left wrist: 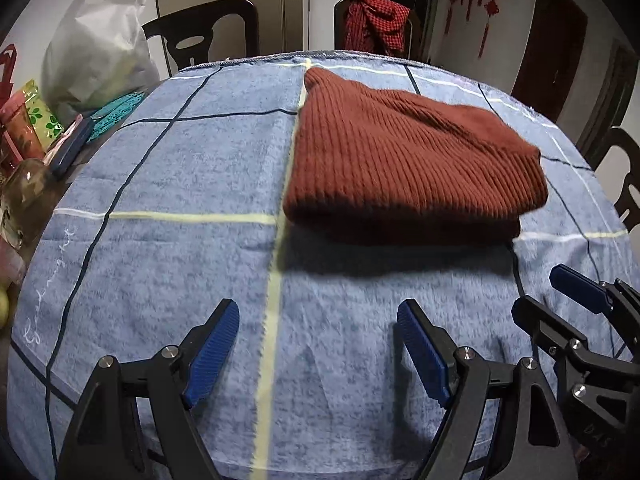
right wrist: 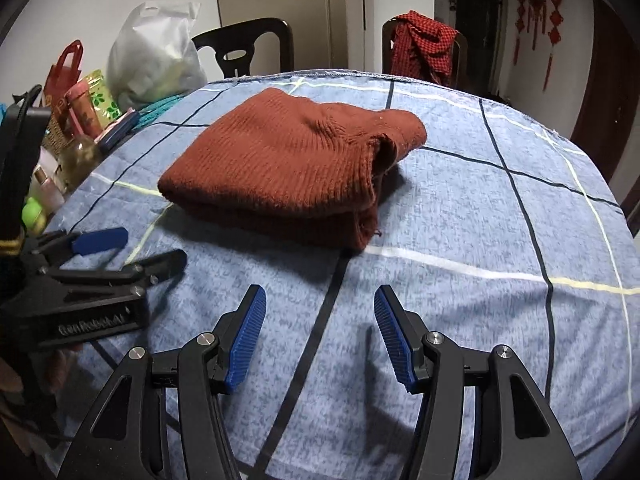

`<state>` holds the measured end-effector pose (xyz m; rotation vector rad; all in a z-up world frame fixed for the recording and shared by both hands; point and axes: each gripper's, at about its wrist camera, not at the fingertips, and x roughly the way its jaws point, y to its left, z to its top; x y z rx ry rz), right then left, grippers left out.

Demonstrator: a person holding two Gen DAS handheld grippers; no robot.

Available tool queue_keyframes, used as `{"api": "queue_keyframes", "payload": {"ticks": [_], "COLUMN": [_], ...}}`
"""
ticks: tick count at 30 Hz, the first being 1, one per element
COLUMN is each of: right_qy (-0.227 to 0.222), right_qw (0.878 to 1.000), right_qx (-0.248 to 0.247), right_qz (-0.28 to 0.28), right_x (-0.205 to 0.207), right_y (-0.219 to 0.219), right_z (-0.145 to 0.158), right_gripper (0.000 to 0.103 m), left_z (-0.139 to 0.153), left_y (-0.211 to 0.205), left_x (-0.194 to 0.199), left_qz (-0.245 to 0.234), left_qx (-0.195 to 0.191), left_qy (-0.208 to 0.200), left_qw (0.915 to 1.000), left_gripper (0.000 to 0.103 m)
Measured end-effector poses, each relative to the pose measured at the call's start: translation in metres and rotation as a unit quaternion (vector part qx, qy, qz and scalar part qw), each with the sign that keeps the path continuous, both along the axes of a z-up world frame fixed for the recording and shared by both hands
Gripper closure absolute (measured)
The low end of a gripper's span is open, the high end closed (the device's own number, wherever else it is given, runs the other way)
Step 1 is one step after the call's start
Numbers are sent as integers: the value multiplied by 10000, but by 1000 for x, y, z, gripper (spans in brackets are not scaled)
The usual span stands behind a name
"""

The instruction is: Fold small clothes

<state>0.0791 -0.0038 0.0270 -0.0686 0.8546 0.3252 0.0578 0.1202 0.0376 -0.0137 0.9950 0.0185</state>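
Note:
A rust-brown ribbed knit garment (left wrist: 404,156) lies folded in a thick stack on the blue checked cloth (left wrist: 180,184); it also shows in the right wrist view (right wrist: 288,164). My left gripper (left wrist: 316,320) is open and empty, held above the cloth in front of the garment, apart from it. My right gripper (right wrist: 320,308) is open and empty, also in front of the garment. Each gripper shows in the other's view: the right one at the right edge (left wrist: 560,300), the left one at the left edge (right wrist: 132,248).
Left of the cloth stand a white plastic bag (left wrist: 96,48), a red bag (right wrist: 64,68), bottles (right wrist: 80,156) and packets. Dark chairs (left wrist: 204,32) stand behind the table; a red checked cloth (left wrist: 376,20) hangs on one. Another chair (left wrist: 624,176) is at right.

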Motion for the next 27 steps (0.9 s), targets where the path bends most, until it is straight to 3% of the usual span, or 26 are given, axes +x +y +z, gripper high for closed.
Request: {"api": "queue_keyframes", "payload": {"ticks": [18, 27], "right_qy": [88, 96], "right_qw": [9981, 9981], "right_qx": [-550, -512], "right_qz": [-279, -321], "right_x": [-3, -2], "right_y": [8, 6], "right_z": [-11, -13], "right_gripper": [45, 44], "left_z": [-5, -7], "left_y": [-6, -9], "left_x": [-7, -6], "left_qz": [65, 14], "left_qx": [71, 75], "left_qy": [-154, -113], "left_qw": [9998, 9999], "left_gripper": [14, 9]}}
